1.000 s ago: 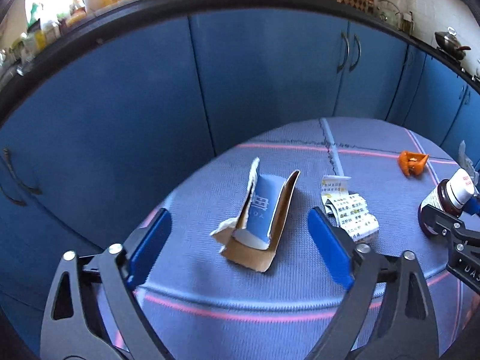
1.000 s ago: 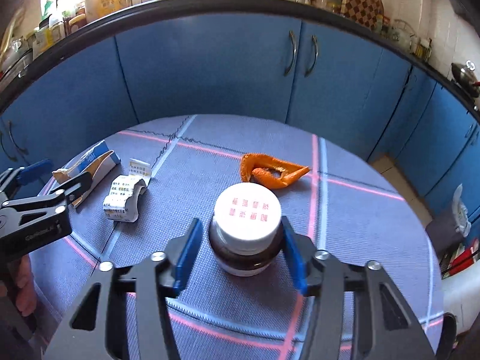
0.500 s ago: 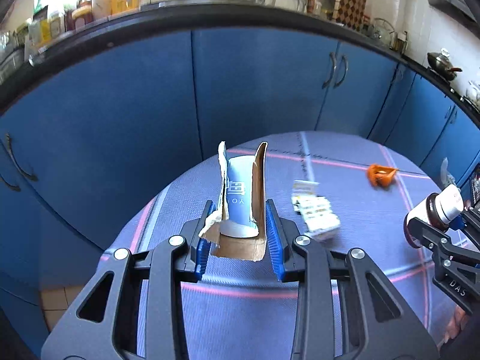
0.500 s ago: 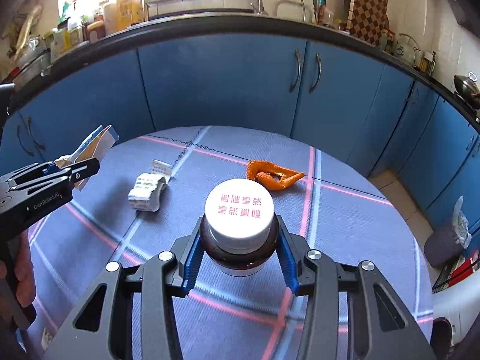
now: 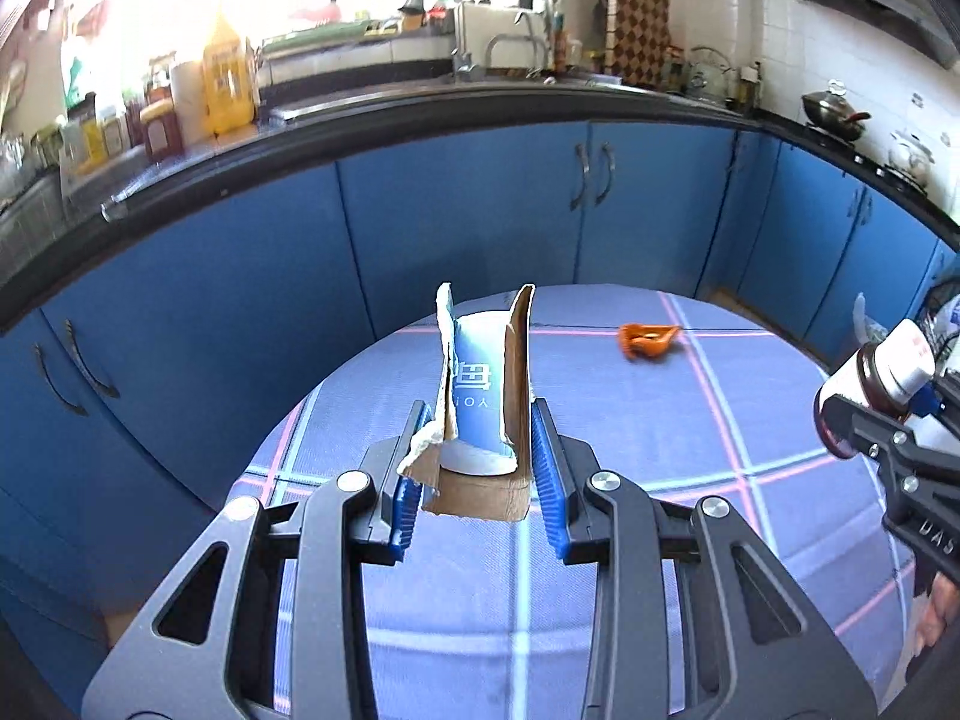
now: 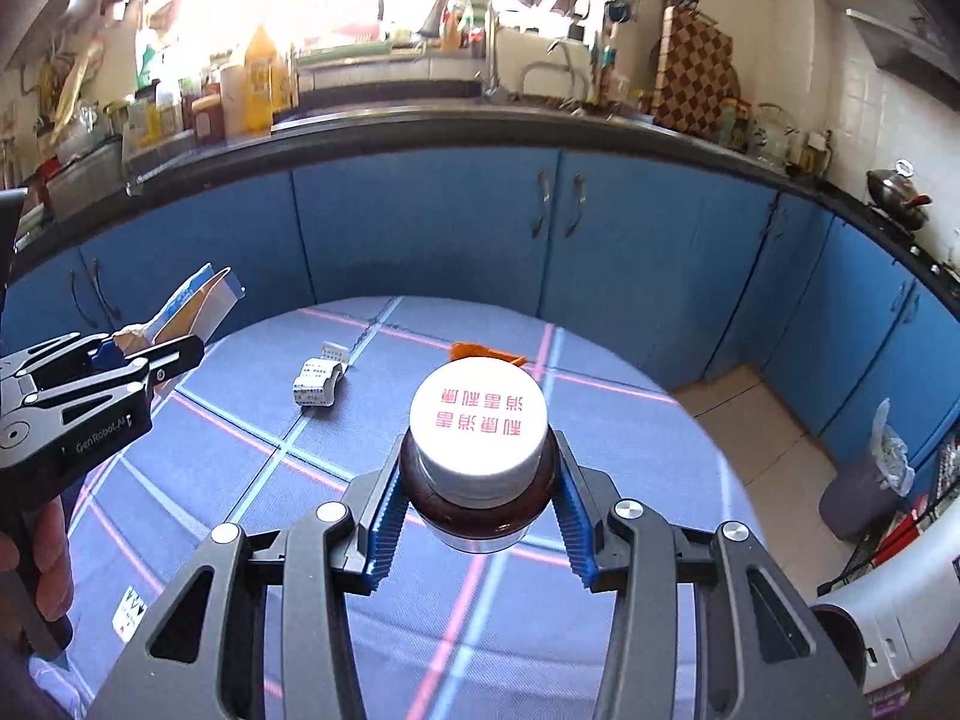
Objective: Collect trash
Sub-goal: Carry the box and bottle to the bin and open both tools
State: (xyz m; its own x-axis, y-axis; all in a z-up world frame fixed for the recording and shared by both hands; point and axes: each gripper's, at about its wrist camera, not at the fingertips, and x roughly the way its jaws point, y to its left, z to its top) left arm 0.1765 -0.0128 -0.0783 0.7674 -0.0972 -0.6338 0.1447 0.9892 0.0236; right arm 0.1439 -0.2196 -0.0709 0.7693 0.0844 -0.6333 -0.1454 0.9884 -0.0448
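A home kitchen: blue cabinets [image 6: 420, 228] under a dark counter [image 6: 420, 126] crowded with bottles [image 6: 261, 87], a sink tap [image 6: 540, 75], a wok [image 6: 900, 195] and tiled walls [image 6: 870, 84].

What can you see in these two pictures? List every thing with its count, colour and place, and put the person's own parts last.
Torn carton: one, blue and brown, held above the table.
Bottle: one, brown with white cap, held above the table.
Folded leaflet: one, white, on the table.
Peel scrap: one, orange, far side of the table.
Table: one, blue with pink lines.
Bin: one, grey, on the floor.
Cabinets: a row, blue.
Left gripper: shut on the carton.
Right gripper: shut on the bottle.
Hand: one, left edge.
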